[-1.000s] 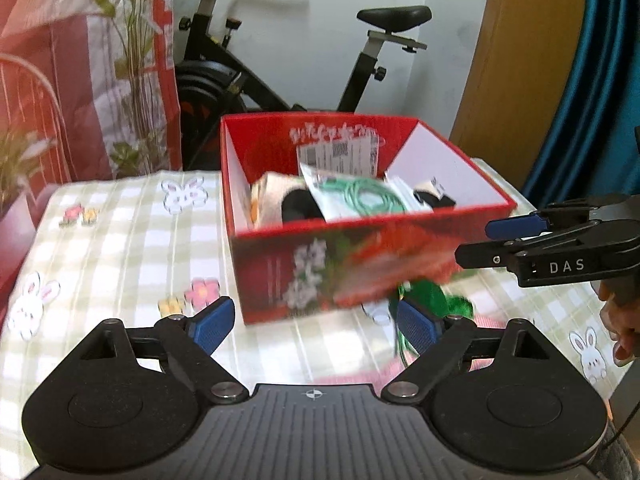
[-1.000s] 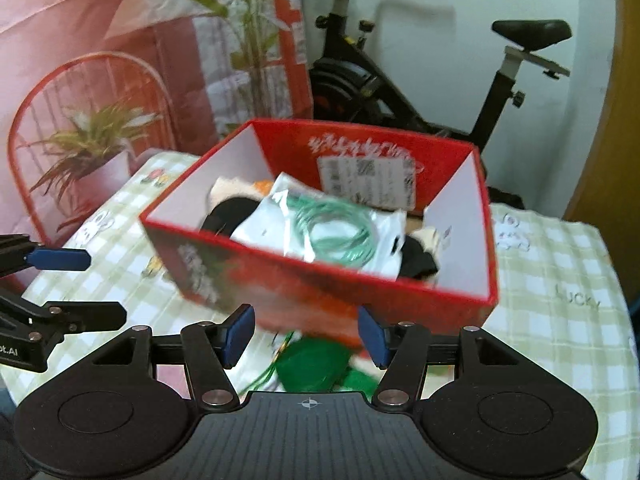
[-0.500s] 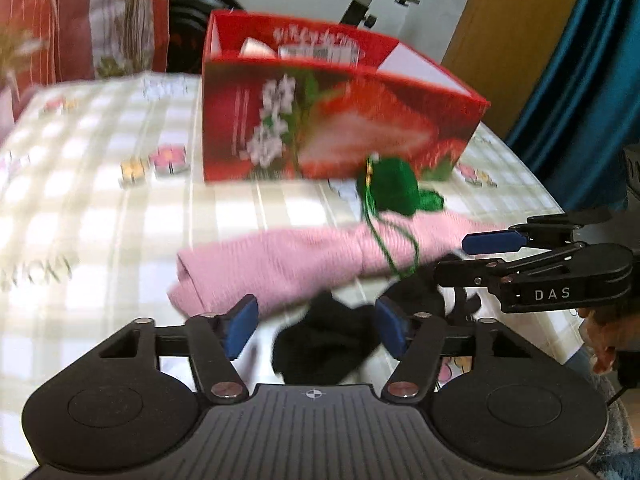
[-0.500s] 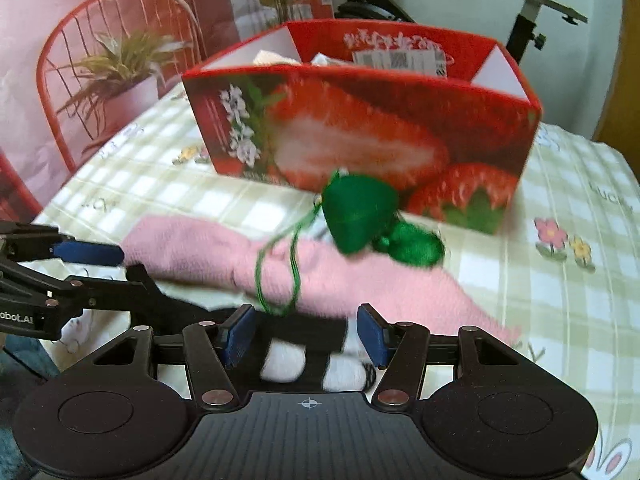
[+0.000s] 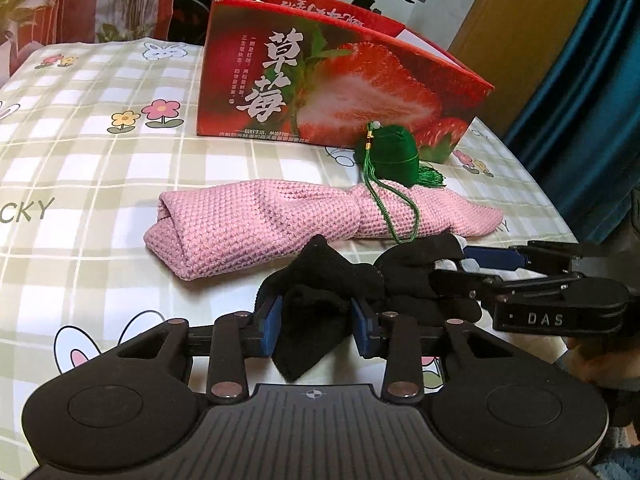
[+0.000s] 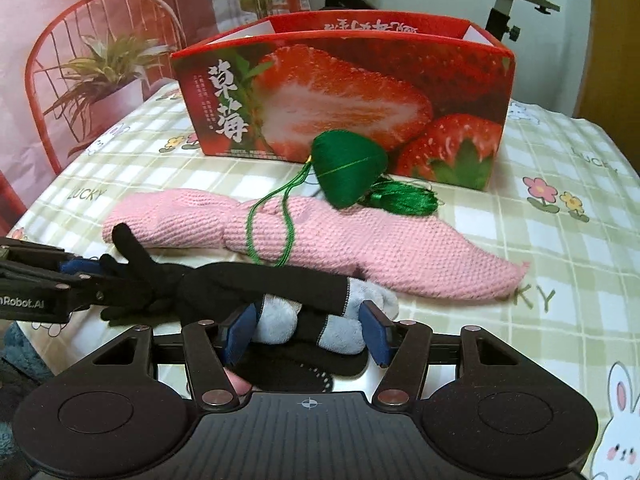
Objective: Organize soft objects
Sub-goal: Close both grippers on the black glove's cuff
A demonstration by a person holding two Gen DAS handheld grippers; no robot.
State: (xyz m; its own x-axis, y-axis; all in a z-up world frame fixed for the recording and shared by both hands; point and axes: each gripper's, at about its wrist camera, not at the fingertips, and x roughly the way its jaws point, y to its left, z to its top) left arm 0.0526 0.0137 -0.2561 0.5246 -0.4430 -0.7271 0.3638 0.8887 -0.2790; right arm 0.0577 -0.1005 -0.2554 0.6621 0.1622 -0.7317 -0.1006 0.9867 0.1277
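Left claw (image 5: 316, 326) now pinches our black glove (image 5: 320, 296), lower centre; right claw (image 6: 306, 330), dropped from box (image 6: 360, 92), spread around its grey-lined cuff, ready to lift

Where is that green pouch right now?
The green pouch lies on the table just in front of the strawberry box, leaning on the pink knitted cloth.

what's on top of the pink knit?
A green pouch rests on the pink knit's far edge, and its cord loops across the middle. Whether the tassel touches the knit is unclear. The black glove hides part of the near edge.
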